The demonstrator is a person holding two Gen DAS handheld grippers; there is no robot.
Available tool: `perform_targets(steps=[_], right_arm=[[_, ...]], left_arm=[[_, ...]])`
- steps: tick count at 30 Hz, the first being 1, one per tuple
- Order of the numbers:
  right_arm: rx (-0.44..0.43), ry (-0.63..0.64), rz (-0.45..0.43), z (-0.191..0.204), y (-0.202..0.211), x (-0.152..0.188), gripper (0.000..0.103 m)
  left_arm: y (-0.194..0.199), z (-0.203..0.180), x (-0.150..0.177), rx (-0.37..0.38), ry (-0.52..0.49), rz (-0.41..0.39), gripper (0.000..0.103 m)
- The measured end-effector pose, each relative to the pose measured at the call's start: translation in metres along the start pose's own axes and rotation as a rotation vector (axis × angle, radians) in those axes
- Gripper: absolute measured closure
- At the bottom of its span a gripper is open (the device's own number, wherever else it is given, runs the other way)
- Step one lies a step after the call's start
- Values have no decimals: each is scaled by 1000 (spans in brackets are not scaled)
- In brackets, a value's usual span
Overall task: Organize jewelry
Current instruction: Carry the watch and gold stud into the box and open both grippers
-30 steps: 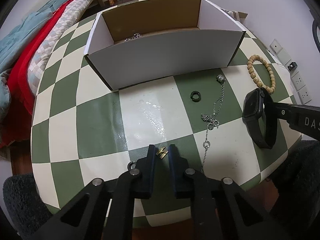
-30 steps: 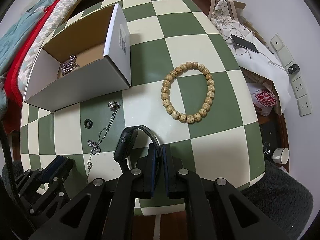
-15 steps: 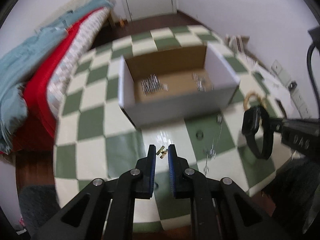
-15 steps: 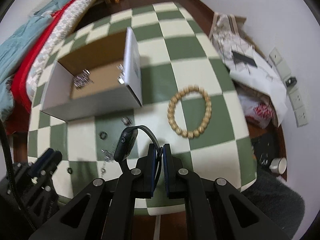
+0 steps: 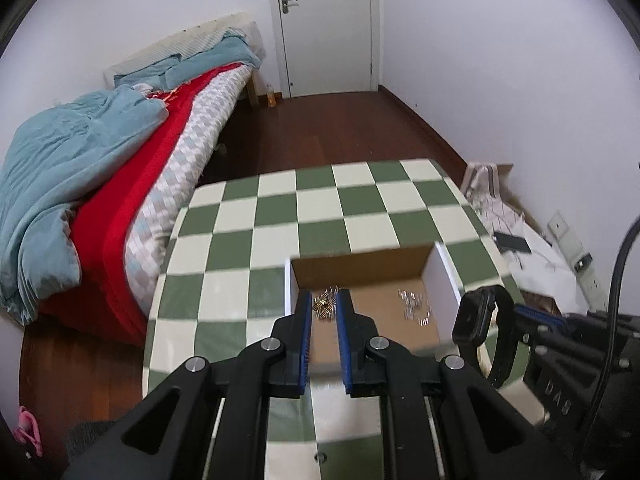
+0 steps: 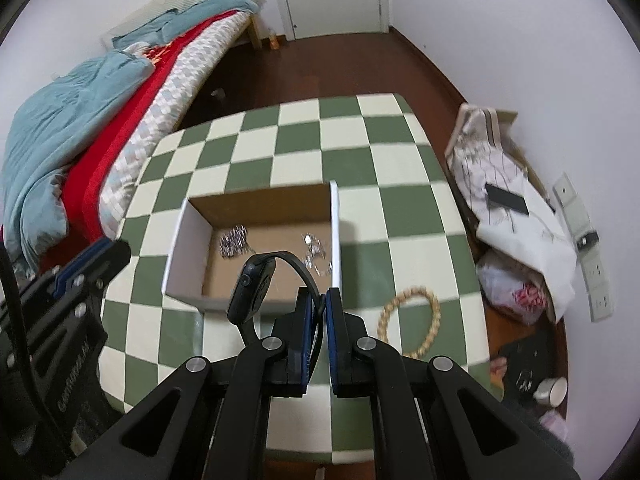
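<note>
The right gripper [image 6: 318, 306] is clamped on the strap of a black watch [image 6: 252, 286], whose face hangs just left of its fingertips. The left gripper [image 5: 323, 308] pinches a small gold earring [image 5: 324, 303]. Beyond both, the open cardboard box [image 6: 192, 220] on the checkered table [image 6: 360, 152] holds silver jewelry [image 6: 234, 242].

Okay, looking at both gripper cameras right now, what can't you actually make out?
- Left wrist view: the small gold piece between the left gripper fingers is too small to identify.
- Both views: the silver pieces in the box are blurred.
- Right wrist view: the watch strap is partly hidden by the right gripper.
</note>
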State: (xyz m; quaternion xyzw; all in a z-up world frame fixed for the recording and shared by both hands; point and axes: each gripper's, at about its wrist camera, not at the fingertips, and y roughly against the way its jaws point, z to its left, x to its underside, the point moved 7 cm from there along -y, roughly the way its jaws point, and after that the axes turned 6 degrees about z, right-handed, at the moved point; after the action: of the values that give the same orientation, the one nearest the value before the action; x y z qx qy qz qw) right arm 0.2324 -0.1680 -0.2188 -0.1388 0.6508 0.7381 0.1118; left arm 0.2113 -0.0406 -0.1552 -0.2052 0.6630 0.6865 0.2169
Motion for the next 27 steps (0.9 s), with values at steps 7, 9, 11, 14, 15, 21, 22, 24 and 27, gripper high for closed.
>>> perform_targets(steps=[7,9,11,14,15,21,22,24,27], right_arm=[[28,72,0,10,-22,-36,96],[31,92,13,12,-35,-43,96],[28,105,28,13,-48,-46,96],[25,120,49,14,-65,-49,96],[22,122,54,14,-69,-50,96],[2,109,97,9,-87,-48,82],[0,102,98,8,-87,-48,71],[-5,90,95,4,-86,-48,27],[8,87,86,0,-81,-48,25]], left_arm=[[-38,12,-19,20,61,62,94],[-52,14,-19,26,69,97,94],[-65,14,-16,36,71,129,94],[-80,13,-12,63,83,175,93],[-83,12,-12,69,85,182,93],[-89,12,-12,78,108,210,83],[-88,13,-13,66,108,211,65],[-84,16,-17,63,115,195,27],[-77,21,-21,51,124,171,17]])
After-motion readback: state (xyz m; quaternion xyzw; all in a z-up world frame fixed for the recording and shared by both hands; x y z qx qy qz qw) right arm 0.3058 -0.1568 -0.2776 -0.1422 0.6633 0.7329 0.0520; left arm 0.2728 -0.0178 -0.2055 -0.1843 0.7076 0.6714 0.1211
